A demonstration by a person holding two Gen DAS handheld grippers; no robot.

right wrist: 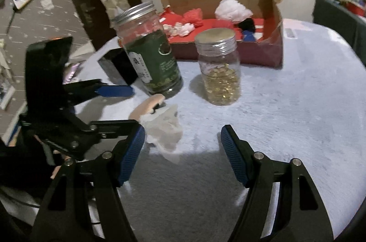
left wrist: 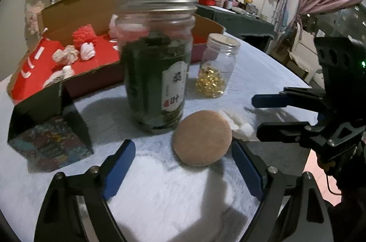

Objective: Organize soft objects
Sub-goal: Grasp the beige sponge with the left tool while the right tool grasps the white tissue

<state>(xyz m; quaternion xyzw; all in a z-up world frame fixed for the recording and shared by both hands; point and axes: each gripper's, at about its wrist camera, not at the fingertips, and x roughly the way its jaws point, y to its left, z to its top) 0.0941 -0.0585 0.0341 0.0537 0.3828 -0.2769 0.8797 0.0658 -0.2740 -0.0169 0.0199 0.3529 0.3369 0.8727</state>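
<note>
So the round table [left wrist: 263,63] with the pale fuzzy cloth has a big cardboard box [right wrist: 263,54] at its far edge, already holding a few soft bits (red and white fluffy stuff, can't tell what each one is). In front of the box stand a tall green-labelled jar [left wrist: 155,73] and a smaller jar of gold capsules [right wrist: 219,73], both hard, both lidded, so not the job here I'd guess.

The soft things left out are nearer the front edge: a tan round puff [left wrist: 202,138] lying just in front of the tall jar, and a crumpled white wad [right wrist: 164,130] touching its far side. The puff looks light and squashy, probably a bit fuzzy so not slippery; I'd pinch it across its width and it should give. The white wad looks featherlight and floppy, so grab the bulk, not a corner.

The left gripper [left wrist: 183,164] has its jaws apart with the puff sitting between the tips, the right-hand pad about touching it, nothing clamped. The right gripper [right wrist: 183,150] is also spread and empty, the wad just beside its left finger.

Hard to see: the puff is mostly hidden from the right camera, and everything's motion-blurred.
</note>
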